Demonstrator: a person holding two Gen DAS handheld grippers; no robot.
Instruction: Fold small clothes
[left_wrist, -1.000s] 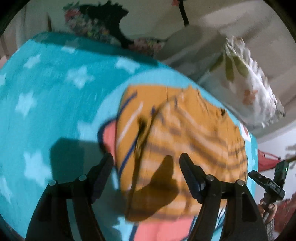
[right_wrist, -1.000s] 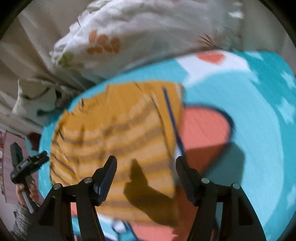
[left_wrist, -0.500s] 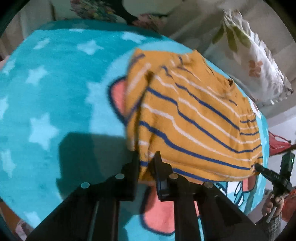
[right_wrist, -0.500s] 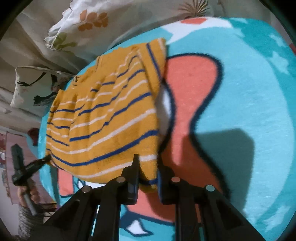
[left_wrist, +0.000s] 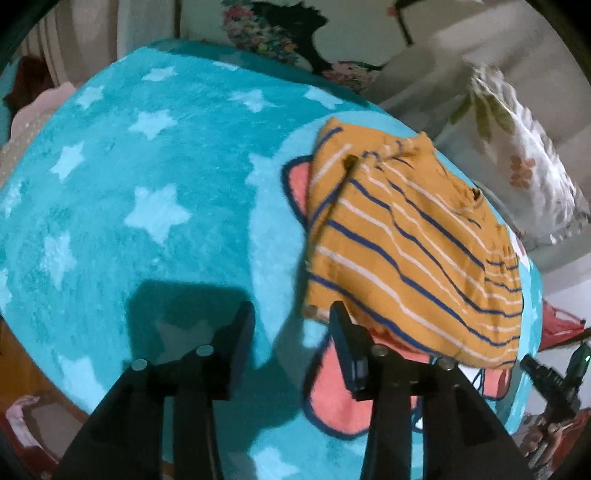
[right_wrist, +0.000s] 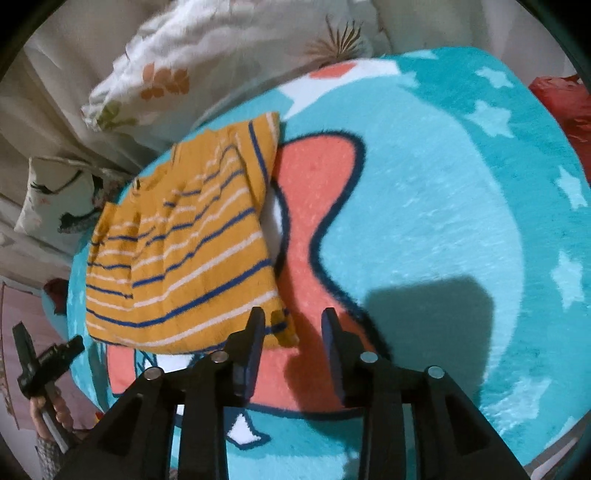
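- The shirt (left_wrist: 406, 251), orange with blue and white stripes, lies on the teal star blanket (left_wrist: 155, 206), over toward the far side by the pillows (right_wrist: 229, 62).
- It looks folded at least once already: a doubled, roughly rectangular packet with layered edges, and a flap tucked across the top at its far end.
- The left gripper (left_wrist: 291, 332) is spread wide with nothing between its fingers. Its right finger sits just at the near corner of the shirt; I can't tell if it's touching the cloth.
- The right gripper (right_wrist: 291, 334) is parted too, a bit less wide, and empty. The shirt's near corner, with a little tag-like bit, sits just in front of its left finger.
- So both claws are at the near edge, one at each corner, with no grip on anything.
- My guess on progress: most of the way there. The near edge is lumpy in both views and the corners don't line up cleanly.
- What's left, I'd say, is maybe one more fold to halve it, or just tidying the corners. Hard to call from here whether the person counts this as finished.
- No other clothes show on the blanket, only red stuff (right_wrist: 565, 99) off the edge, so I can't say if more are waiting.
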